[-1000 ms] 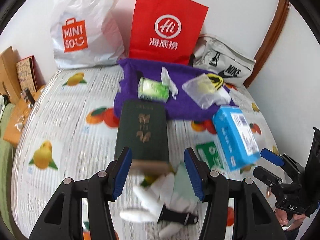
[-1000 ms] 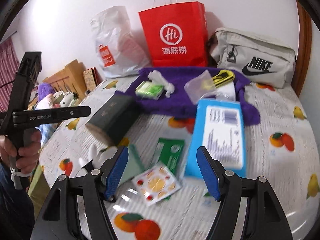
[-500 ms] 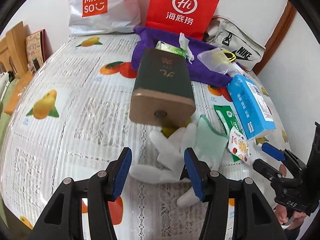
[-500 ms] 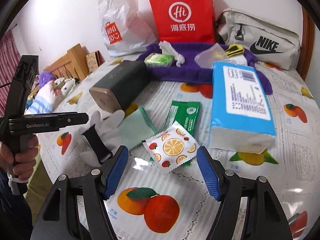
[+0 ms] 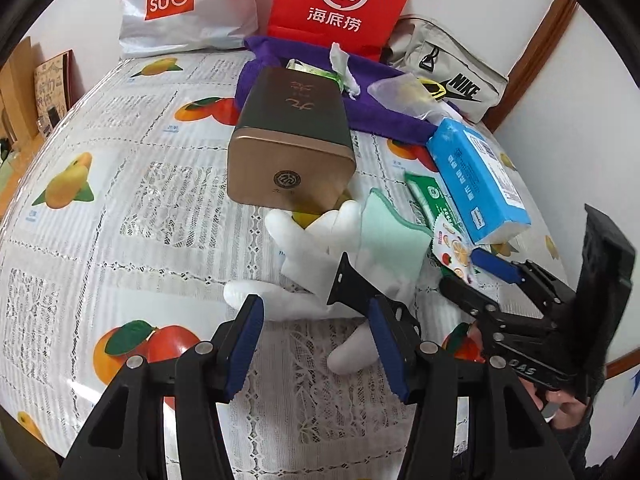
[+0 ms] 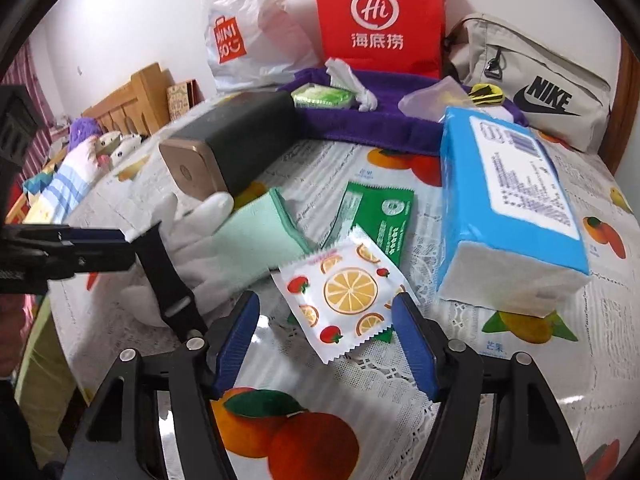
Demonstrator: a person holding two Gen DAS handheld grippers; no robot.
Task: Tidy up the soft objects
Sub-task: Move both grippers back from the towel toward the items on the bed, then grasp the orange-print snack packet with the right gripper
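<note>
A white glove [image 5: 304,280] lies on the fruit-print tablecloth with a black strap [image 5: 352,284] across it and a mint-green cloth [image 5: 388,244] beside it. My left gripper [image 5: 316,344] hovers open just over the glove's near edge, and nothing is pressed between its pads. In the right wrist view a fruit-print sachet [image 6: 344,288] lies partly over a green sachet [image 6: 376,216]. My right gripper [image 6: 324,344] is closing, its blue pads either side of the fruit sachet's near corner without touching it. The left gripper [image 6: 100,248] shows edge-on at the left, the right gripper [image 5: 476,280] at the right.
A dark tin with a gold end [image 5: 292,136] lies behind the glove. A blue tissue pack [image 6: 508,200] sits to the right. Further back are a purple towel [image 6: 380,124] bearing small items, a red paper bag [image 5: 344,0], a white plastic bag [image 5: 180,4] and a grey bag [image 6: 532,80].
Both grippers have come down and closer to the table. The glove now lies at the left fingertips, the fruit sachet at the right ones. The right jaws stand a little narrower.
</note>
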